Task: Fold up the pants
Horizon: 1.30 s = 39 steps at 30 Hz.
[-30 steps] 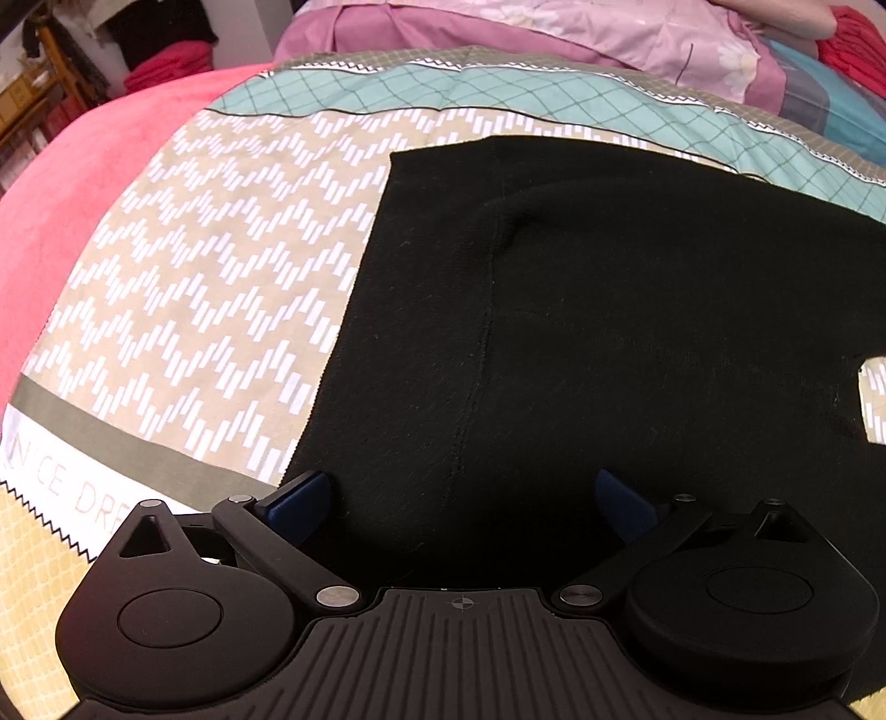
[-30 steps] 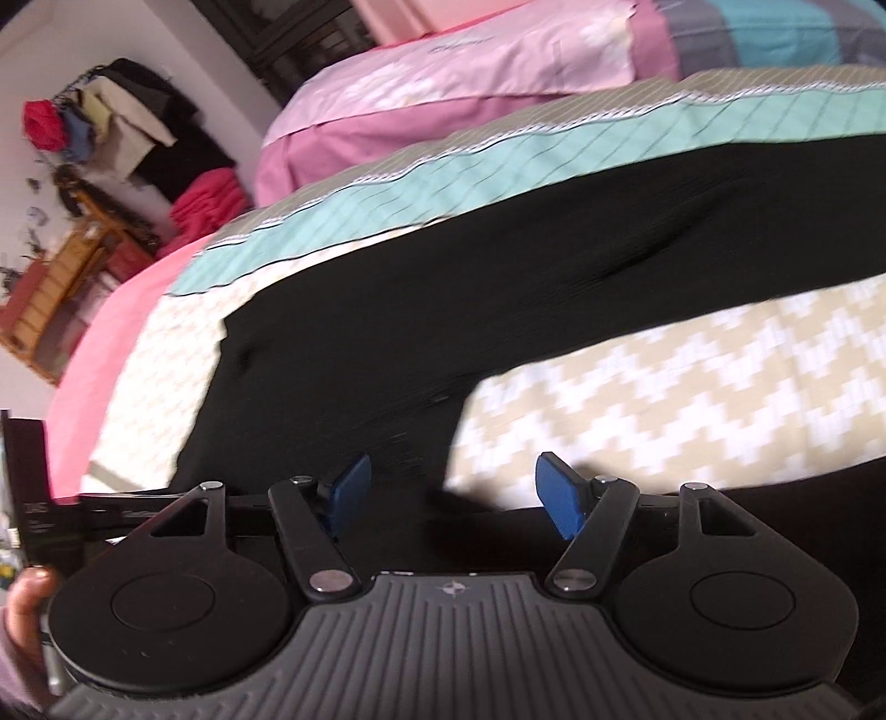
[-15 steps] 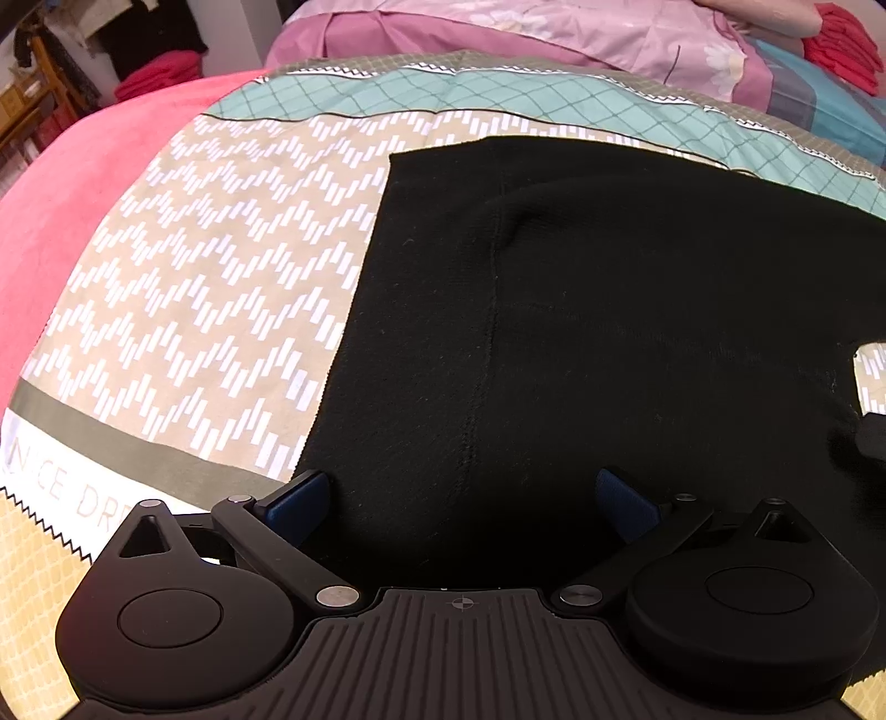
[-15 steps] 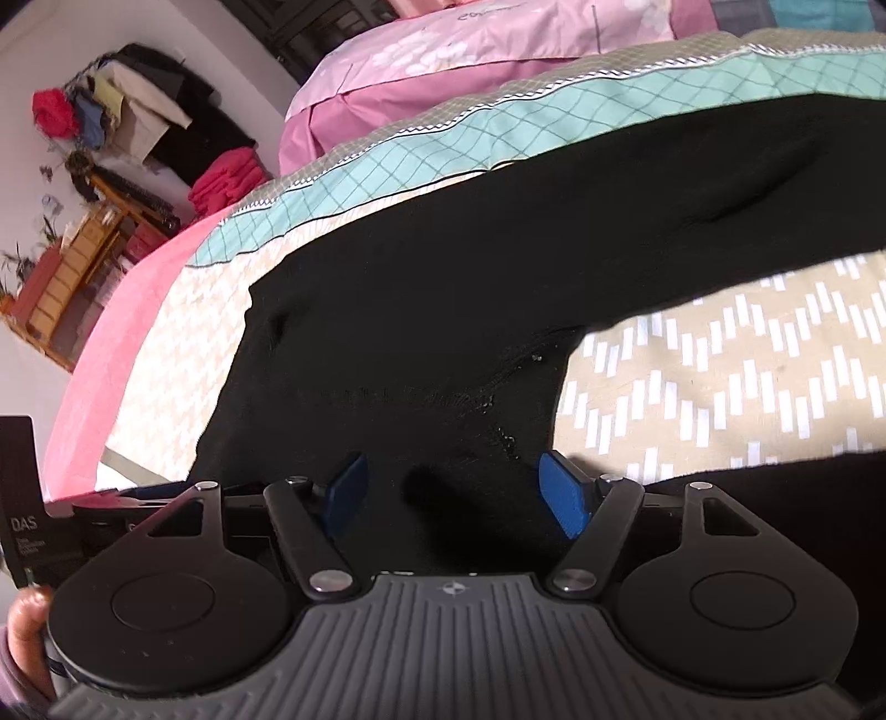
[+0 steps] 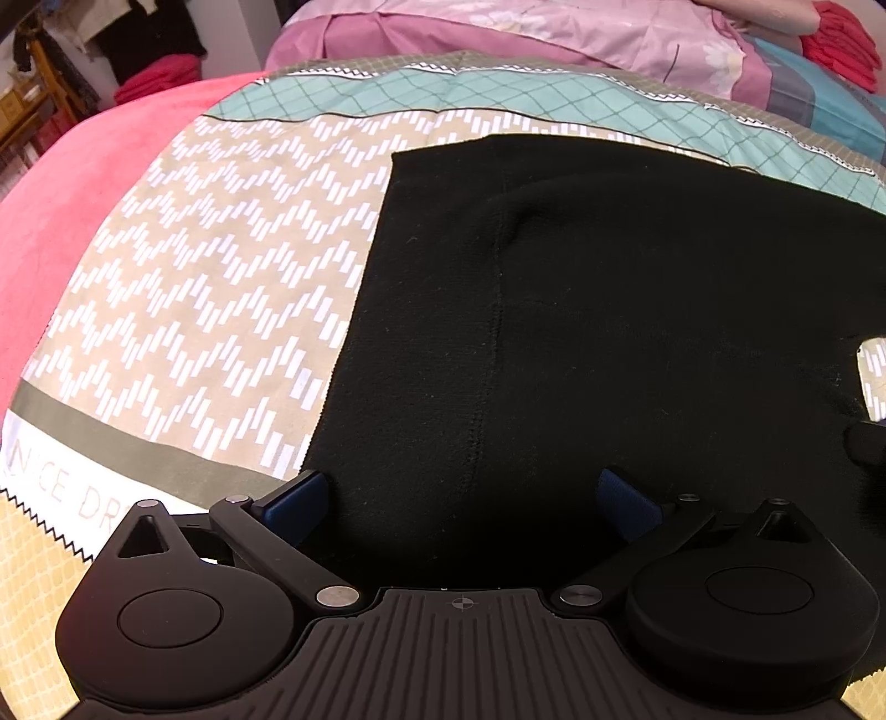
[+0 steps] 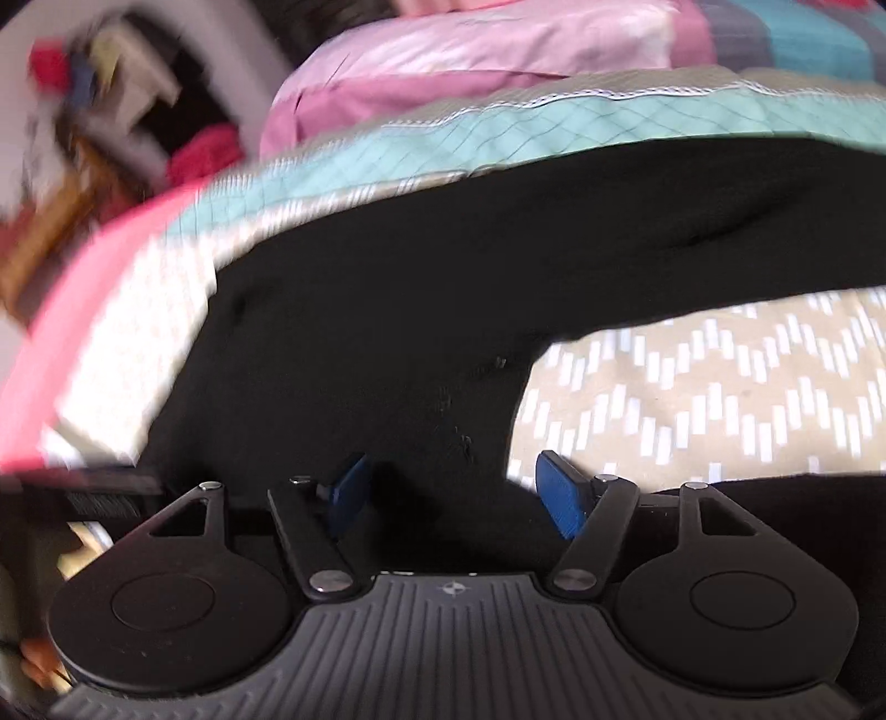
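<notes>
Black pants (image 5: pixel 637 310) lie flat on patterned bedspread (image 5: pixel 210 288).

Left gripper (image 5: pixel 470 493): fingers wide apart, straddling waistband corner, no pinch.

Right gripper (image 6: pixel 448 487): fingers closing, crotch-area fabric between them, not yet pinched.

Technique: seat both layers deep before lifting; otherwise the fold likely skews.

bedspread (image 5: pixel 210 288): beige zigzag, teal band | pink blanket (image 5: pixel 83 183): left | pink pillow (image 5: pixel 554 33): behind

Bed (image 5: pixel 210 288) covered by patterned duvet: beige zigzag panel, teal diamond band. Black pants (image 5: pixel 609 310) lie flat on it. Pink pillows (image 5: pixel 554 33) at far end, pink blanket (image 5: pixel 72 210) beside.
</notes>
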### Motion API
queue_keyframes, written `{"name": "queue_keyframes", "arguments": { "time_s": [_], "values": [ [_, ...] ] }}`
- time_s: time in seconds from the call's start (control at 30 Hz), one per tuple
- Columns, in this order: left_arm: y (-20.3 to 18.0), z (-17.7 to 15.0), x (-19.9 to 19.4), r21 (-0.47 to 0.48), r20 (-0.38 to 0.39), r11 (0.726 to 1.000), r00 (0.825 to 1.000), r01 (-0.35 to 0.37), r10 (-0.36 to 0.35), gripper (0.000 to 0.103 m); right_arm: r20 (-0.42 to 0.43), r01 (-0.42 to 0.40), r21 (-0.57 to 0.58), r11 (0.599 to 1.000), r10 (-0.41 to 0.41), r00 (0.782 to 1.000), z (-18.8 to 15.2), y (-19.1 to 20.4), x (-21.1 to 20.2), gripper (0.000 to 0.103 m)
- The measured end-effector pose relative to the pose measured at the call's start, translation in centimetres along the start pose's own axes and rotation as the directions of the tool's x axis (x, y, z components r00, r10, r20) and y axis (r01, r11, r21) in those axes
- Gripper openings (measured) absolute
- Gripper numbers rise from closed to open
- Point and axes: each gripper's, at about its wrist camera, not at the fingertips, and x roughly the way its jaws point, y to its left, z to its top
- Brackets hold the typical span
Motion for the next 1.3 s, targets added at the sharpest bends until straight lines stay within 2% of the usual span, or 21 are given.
{"name": "queue_keyframes", "arguments": {
  "time_s": [0.03, 0.07, 0.1, 0.17, 0.2, 0.23, 0.47, 0.6, 0.7, 0.77, 0.9, 0.97, 1.07, 1.13, 1.2, 1.23, 1.3],
  "values": [
    [0.0, 0.0, 0.0, 0.0, -0.002, 1.0, 1.0, 0.002, -0.002, 0.103, 0.006, 0.02, 0.012, 1.0, -0.02, 1.0, 0.2, -0.5, 0.1, 0.047],
    [0.1, 0.1, 0.0, 0.001, -0.002, 1.0, 1.0, 0.003, -0.003, 0.103, 0.011, 0.003, 0.076, 0.997, -0.003, 1.0, 0.6, -1.4, -0.1, 0.046],
    [0.1, 0.1, 0.0, 0.002, -0.002, 1.0, 1.0, 0.003, -0.003, 0.103, 0.023, -0.003, 0.15, 0.989, 0.0, 1.0, 0.8, -2.3, -0.4, 0.046],
    [0.1, 0.0, 0.0, 0.002, -0.001, 1.0, 1.0, 0.003, -0.003, 0.103, 0.064, 0.066, 0.191, 0.979, -0.079, 0.995, 1.1, -3.0, -1.6, 0.052],
    [0.0, 0.0, 0.0, 0.002, 0.001, 1.0, 1.0, 0.001, -0.001, 0.103, 0.08, 0.086, 0.181, 0.98, -0.101, 0.992, 1.0, -3.0, -2.2, 0.058],
    [0.0, 0.0, 0.0, 0.002, 0.003, 1.0, 1.0, 0.0, 0.0, 0.103, 0.095, 0.091, 0.17, 0.981, -0.108, 0.99, 0.8, -3.0, -2.8, 0.06],
    [-0.1, 0.0, 0.2, -0.001, -0.002, 1.0, 1.0, -0.005, 0.005, 0.103, 0.155, 0.144, -0.047, 0.989, -0.135, 0.979, -4.1, 0.6, -6.2, 0.062],
    [-0.1, 0.2, 0.3, -0.003, -0.011, 1.0, 1.0, -0.009, 0.009, 0.103, 0.057, 0.143, -0.096, 0.985, -0.138, 0.989, -6.9, 1.7, -6.7, 0.068],
    [-0.1, 0.4, 0.4, -0.004, -0.02, 1.0, 1.0, -0.013, 0.013, 0.103, 0.069, 0.159, -0.169, 0.973, -0.149, 0.986, -7.8, 2.4, -7.8, 0.069],
    [-0.1, 0.6, 0.5, -0.005, -0.029, 1.0, 0.999, -0.017, 0.017, 0.103, 0.109, 0.172, -0.129, 0.977, -0.159, 0.981, -7.4, 1.8, -9.0, 0.069],
    [-0.2, 1.0, 0.0, -0.027, -0.041, 0.999, 0.999, -0.023, 0.022, 0.103, 0.176, 0.254, -0.041, 0.966, -0.243, 0.954, -6.6, -0.2, -10.8, 0.073],
    [-0.3, 1.1, -1.0, -0.048, -0.025, 0.999, 1.0, -0.007, 0.005, 0.103, 0.153, 0.296, -0.012, 0.955, -0.291, 0.944, -7.0, -1.1, -11.1, 0.075],
    [-1.1, 1.3, -2.8, -0.045, 0.021, 0.999, 1.0, 0.001, 0.0, 0.103, 0.038, 0.323, -0.029, 0.946, -0.322, 0.946, -8.1, -2.6, -10.2, 0.076],
    [-2.0, 1.4, -3.8, -0.039, 0.047, 0.999, 0.999, 0.016, -0.014, 0.103, 0.06, 0.299, -0.063, 0.952, -0.296, 0.953, -8.3, -3.0, -11.3, 0.076],
    [-3.2, 1.5, -4.1, -0.027, 0.044, 0.999, 0.999, 0.032, -0.031, 0.103, 0.082, 0.3, -0.034, 0.953, -0.297, 0.951, -8.1, -3.8, -12.6, 0.076],
    [-3.7, 1.4, -3.9, -0.02, 0.036, 0.999, 0.999, 0.038, -0.038, 0.103, 0.112, 0.314, -0.01, 0.949, -0.311, 0.944, -7.9, -4.4, -13.4, 0.076],
    [-5.2, 1.3, -3.0, 0.013, 0.002, 0.999, 0.999, 0.04, -0.04, 0.103, 0.159, 0.374, 0.051, 0.926, -0.377, 0.912, -7.7, -6.0, -15.0, 0.078]
  ]
}}
